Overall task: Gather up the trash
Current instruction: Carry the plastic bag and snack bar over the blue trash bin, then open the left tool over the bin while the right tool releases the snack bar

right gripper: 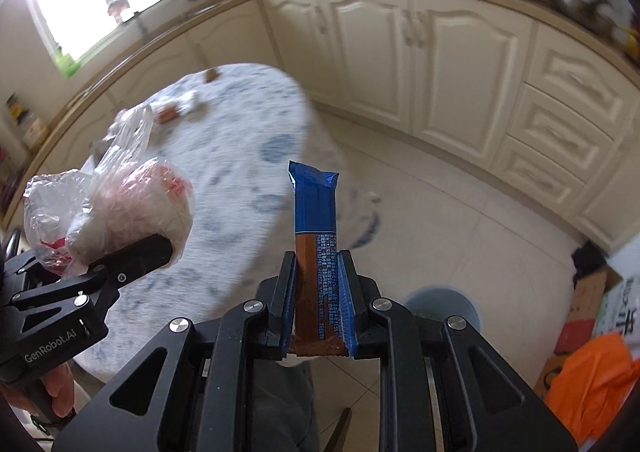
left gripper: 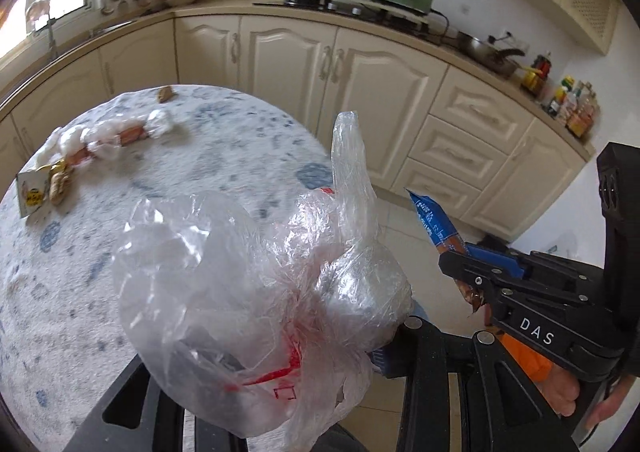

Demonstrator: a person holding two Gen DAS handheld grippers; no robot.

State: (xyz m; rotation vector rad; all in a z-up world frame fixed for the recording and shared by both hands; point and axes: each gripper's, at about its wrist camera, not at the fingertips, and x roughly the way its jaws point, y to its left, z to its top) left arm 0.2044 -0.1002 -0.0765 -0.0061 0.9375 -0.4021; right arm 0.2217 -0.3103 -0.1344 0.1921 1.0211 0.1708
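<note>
A crumpled clear plastic bag (left gripper: 256,292) with red print fills the middle of the left wrist view. My left gripper (left gripper: 276,352) is shut on it, and the bag hides most of both fingers. From the right wrist view the same bag (right gripper: 120,200) bulges over the left gripper (right gripper: 120,252). My right gripper (right gripper: 318,264) is shut on a blue and brown snack wrapper (right gripper: 316,208) that stands upright between the pads. The left wrist view shows the right gripper (left gripper: 460,264) and its wrapper (left gripper: 434,224) beside the bag. More wrappers (left gripper: 116,136) and a yellow-white packet (left gripper: 36,192) lie on the table.
The round table (left gripper: 208,164) has a blue-flowered cloth. A pale round bin (right gripper: 442,308) stands on the tiled floor below my right gripper. An orange bag (right gripper: 592,384) and a cardboard box (right gripper: 592,288) sit at the right. Cream kitchen cabinets (right gripper: 440,52) run behind.
</note>
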